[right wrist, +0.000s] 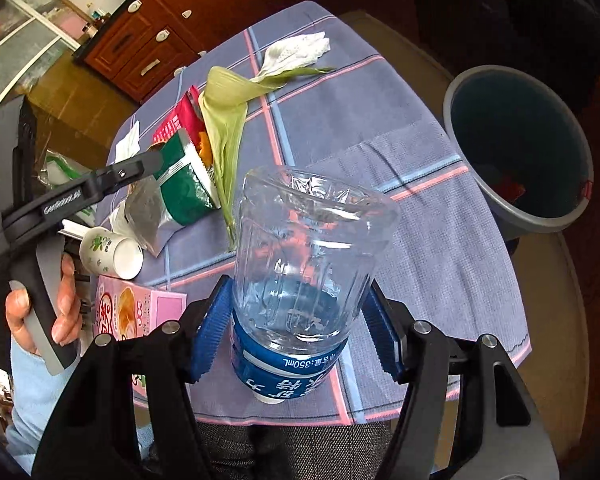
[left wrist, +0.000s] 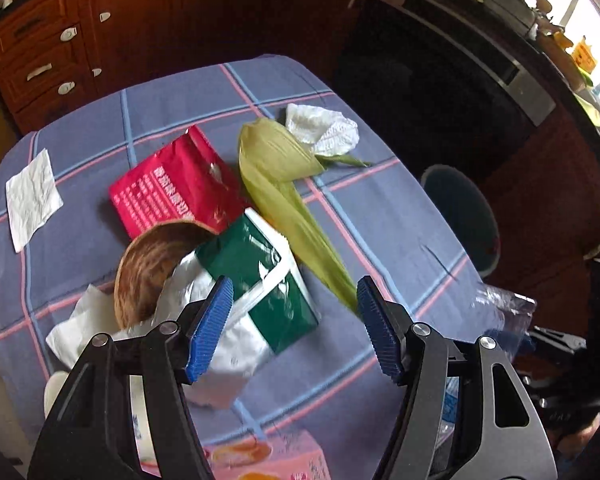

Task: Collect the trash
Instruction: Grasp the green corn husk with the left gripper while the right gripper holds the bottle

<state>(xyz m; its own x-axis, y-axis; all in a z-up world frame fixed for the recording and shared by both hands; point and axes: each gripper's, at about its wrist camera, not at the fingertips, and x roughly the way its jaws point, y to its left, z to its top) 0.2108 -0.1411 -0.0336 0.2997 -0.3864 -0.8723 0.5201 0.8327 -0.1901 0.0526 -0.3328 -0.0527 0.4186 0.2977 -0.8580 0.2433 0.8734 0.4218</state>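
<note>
My right gripper (right wrist: 296, 328) is shut on a clear plastic bottle (right wrist: 304, 248) with a blue label, held above the table's near edge. My left gripper (left wrist: 294, 328) is open and empty, hovering over a green and white packet (left wrist: 260, 280) in the pile of trash; it also shows in the right wrist view (right wrist: 40, 208). The pile holds a red packet (left wrist: 176, 188), a green corn husk (left wrist: 284, 196), a brown shell-like bowl (left wrist: 148, 264) and crumpled white tissues (left wrist: 322, 128). A grey trash bin (right wrist: 520, 152) stands on the floor right of the table.
A blue checked cloth (left wrist: 380, 216) covers the table. A flat tissue (left wrist: 32, 196) lies at its left. A pink box (right wrist: 136, 312) and a small white cup (right wrist: 112, 254) sit near the front left. Wooden cabinets (left wrist: 60, 40) stand behind.
</note>
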